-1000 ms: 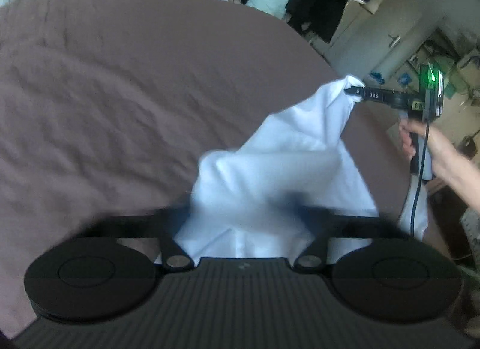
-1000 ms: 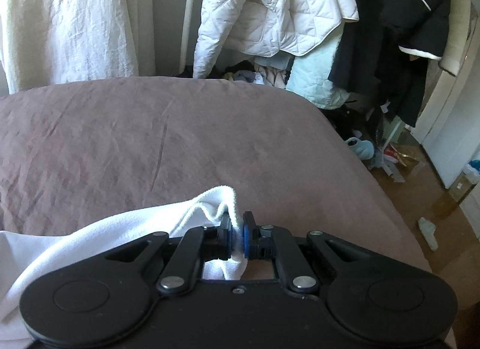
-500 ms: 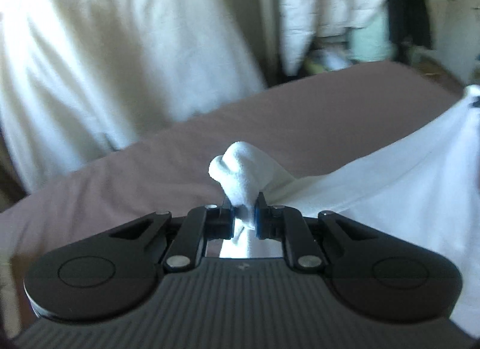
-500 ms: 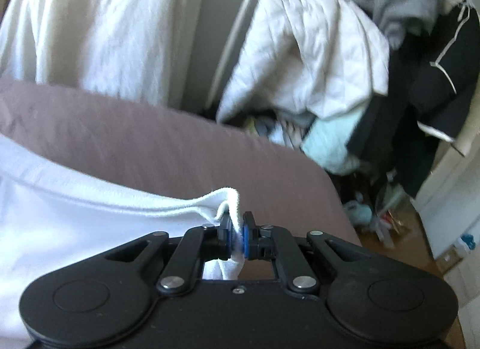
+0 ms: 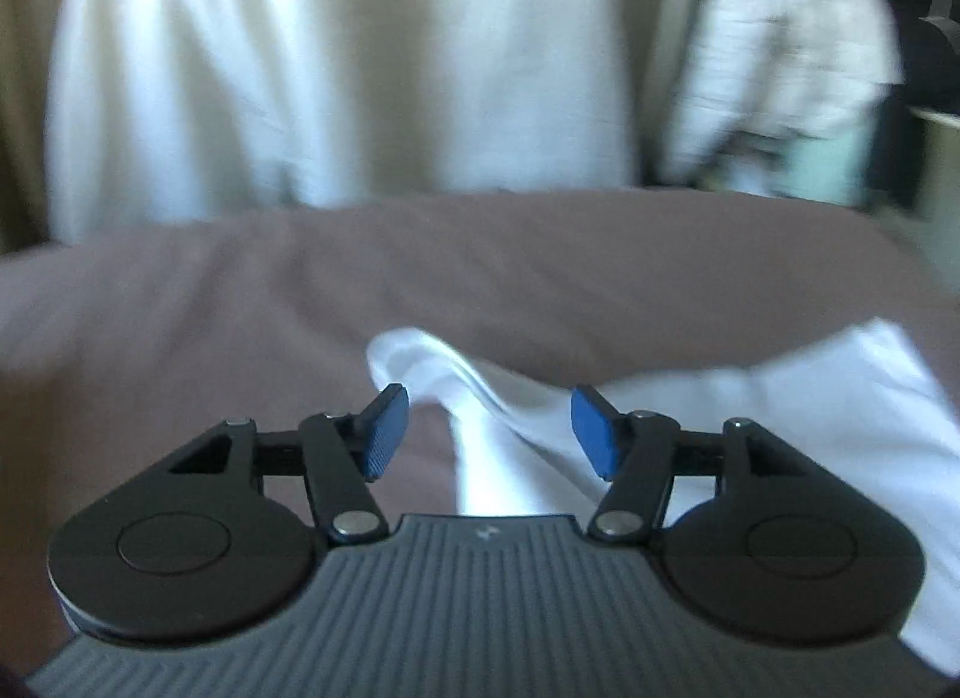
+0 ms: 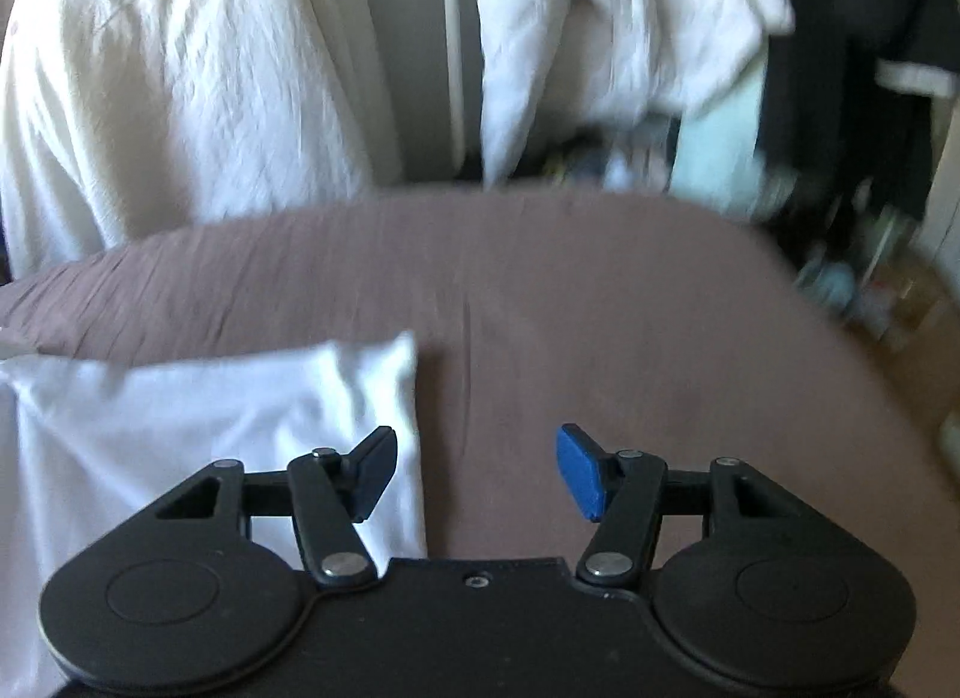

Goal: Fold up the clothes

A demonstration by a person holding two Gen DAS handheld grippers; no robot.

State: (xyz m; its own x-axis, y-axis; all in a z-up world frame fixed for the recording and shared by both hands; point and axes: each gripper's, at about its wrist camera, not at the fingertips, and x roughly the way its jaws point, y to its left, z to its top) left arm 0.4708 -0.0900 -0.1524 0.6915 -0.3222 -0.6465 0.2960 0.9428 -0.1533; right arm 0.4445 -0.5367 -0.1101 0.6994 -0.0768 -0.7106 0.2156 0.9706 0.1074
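A white garment (image 5: pixel 780 398) lies on the brown bedsheet (image 5: pixel 300 290). In the left wrist view a raised fold of it runs between the blue pads of my left gripper (image 5: pixel 489 434), whose jaws are opening; neither pad presses the cloth. In the right wrist view the white garment (image 6: pixel 210 428) lies flat, its right edge just under the left finger of my right gripper (image 6: pixel 477 473). Those jaws are opening too, with bare bedsheet (image 6: pixel 600 308) between them.
A pale curtain or sheet (image 6: pixel 180 86) hangs behind the bed. A white quilted jacket (image 6: pixel 600 8) and dark clothes (image 6: pixel 852 68) hang at the back right. Floor clutter (image 6: pixel 870 290) lies past the bed's right edge.
Both grippers have let go of the white garment and their jaws have spread. The cloth has dropped onto the bed. The left gripper swung round to face the curtain.
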